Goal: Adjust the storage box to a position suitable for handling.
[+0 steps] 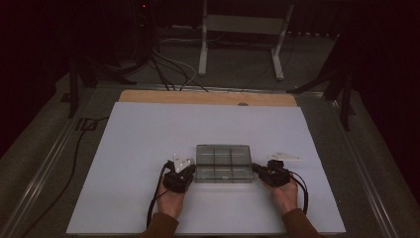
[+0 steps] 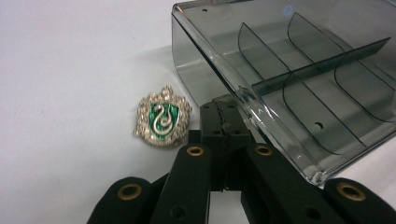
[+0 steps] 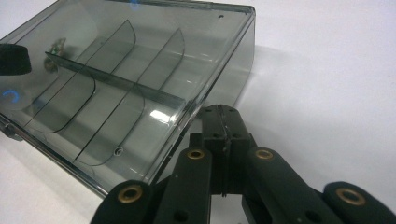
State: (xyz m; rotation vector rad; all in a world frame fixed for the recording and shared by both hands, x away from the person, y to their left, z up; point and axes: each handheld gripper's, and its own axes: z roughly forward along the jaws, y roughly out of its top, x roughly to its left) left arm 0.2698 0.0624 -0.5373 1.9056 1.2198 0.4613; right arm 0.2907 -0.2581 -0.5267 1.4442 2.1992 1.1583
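Room light: dim, background fell near black.
Counter (image 1: 138, 148): brightest area, evenly lit.
Glare: pale streaks across the clear box (image 3: 140, 88).
Shadows: soft, beside the box.
Focus: gripper views sharp; high view grainy.

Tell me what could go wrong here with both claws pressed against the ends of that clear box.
1. Both claws are shut and only touch the compartment box at its ends, so it may slip or twist if lifted.
2. The left claw could knock the green crest badge lying beside it.

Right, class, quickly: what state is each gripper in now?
Left gripper: jaws shut, empty, tips at the clear box.
Right gripper: jaws shut, empty, beside the box.
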